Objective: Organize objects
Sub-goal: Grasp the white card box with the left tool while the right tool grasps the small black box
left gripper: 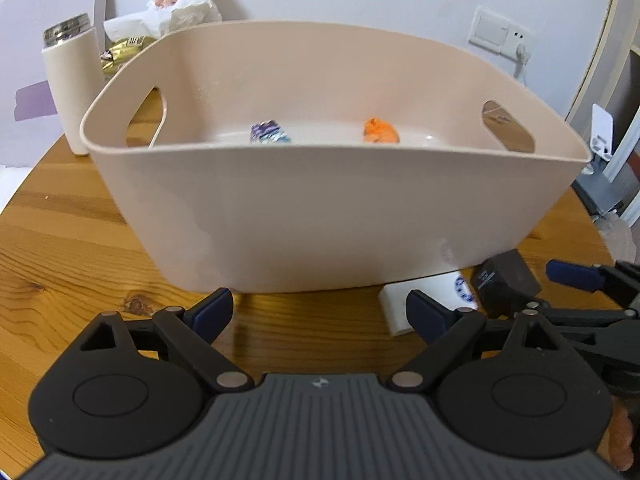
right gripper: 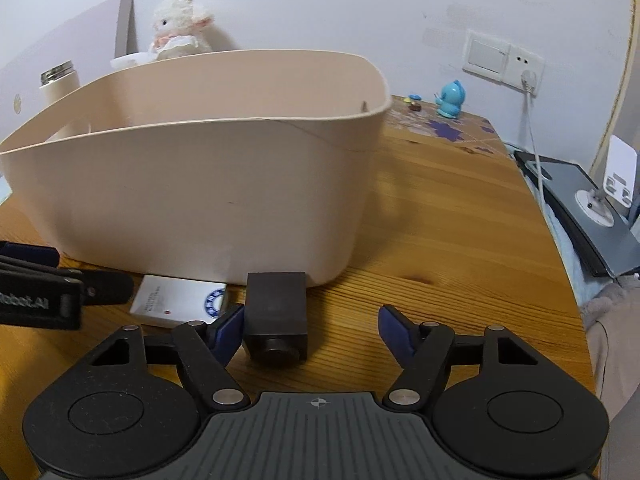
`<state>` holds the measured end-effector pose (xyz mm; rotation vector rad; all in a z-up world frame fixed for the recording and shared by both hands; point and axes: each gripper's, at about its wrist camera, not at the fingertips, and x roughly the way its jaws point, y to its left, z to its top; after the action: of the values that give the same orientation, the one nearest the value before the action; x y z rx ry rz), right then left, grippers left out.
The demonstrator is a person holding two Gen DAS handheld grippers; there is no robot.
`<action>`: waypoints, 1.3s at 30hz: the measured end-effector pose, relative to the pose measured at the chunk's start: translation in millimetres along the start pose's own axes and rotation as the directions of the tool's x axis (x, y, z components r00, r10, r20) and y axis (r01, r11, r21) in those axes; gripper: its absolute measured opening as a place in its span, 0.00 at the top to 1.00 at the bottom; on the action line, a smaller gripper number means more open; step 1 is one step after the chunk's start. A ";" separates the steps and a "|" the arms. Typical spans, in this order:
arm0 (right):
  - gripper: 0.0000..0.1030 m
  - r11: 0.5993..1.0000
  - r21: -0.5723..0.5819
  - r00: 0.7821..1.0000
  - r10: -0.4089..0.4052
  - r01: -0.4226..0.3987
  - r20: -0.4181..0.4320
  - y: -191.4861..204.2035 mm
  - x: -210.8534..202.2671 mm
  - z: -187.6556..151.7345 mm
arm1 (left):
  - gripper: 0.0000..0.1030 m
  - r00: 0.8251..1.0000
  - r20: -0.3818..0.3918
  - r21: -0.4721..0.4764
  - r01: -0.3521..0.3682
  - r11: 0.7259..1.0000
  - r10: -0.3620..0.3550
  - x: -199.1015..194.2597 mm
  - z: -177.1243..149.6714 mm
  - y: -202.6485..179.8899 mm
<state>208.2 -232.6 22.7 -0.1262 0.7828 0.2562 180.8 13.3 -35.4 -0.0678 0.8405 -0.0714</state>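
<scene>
Right gripper: jaws spread wide, nothing held. Between the 2 blue pads, hard against the left one, lies the dark grey rectangular block with a round knob on its near end. Whether the pad touches the block or sits just beside it, I cannot tell. The right pad stands well apart from it.

The block's long axis runs away from the gripper, straight along the fingers, knob end nearest. Judgement: the right gripper is the nearer by far; closing across the block's short width should catch it, though the off-centre position may push the block sideways first.

Left gripper: jaws also spread, empty, hovering over bare wooden tabletop. The block sits off to its right, beyond its right pad.

Just left of the block, a flat white card box with a blue round emblem lies on the table, near the bin wall.

Farther: beige plastic storage bin with cut-out handles, upright, directly ahead of both grippers. Inside on its floor, 2 small items: a purple-wrapped piece and an orange one, well apart.
</scene>
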 end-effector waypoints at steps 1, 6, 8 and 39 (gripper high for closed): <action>0.28 1.000 0.001 1.000 -0.001 0.001 0.000 -1.5 -0.9 -0.8 | 0.09 1.000 0.003 0.003 0.003 1.000 -0.003 0.0 1.6 -3.1; 0.28 1.000 -0.020 1.000 -0.010 0.011 0.013 -3.9 -9.2 -5.4 | 0.09 1.000 -0.006 -0.007 0.027 1.000 -0.027 4.7 6.5 -18.9; 0.27 0.999 -0.030 1.000 -0.024 0.024 0.011 -5.7 -13.9 -9.0 | 0.08 0.999 -0.016 -0.001 0.036 0.999 -0.036 9.5 5.2 -28.9; 0.26 0.997 -0.058 0.999 0.053 -0.053 0.000 6.7 0.5 -7.8 | 0.08 0.992 -0.058 0.021 -0.111 0.994 0.112 27.6 1.2 -20.2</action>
<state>201.4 -227.6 16.8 -0.1599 0.7780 0.3298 199.3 -9.3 -53.3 -0.0019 0.9016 0.0240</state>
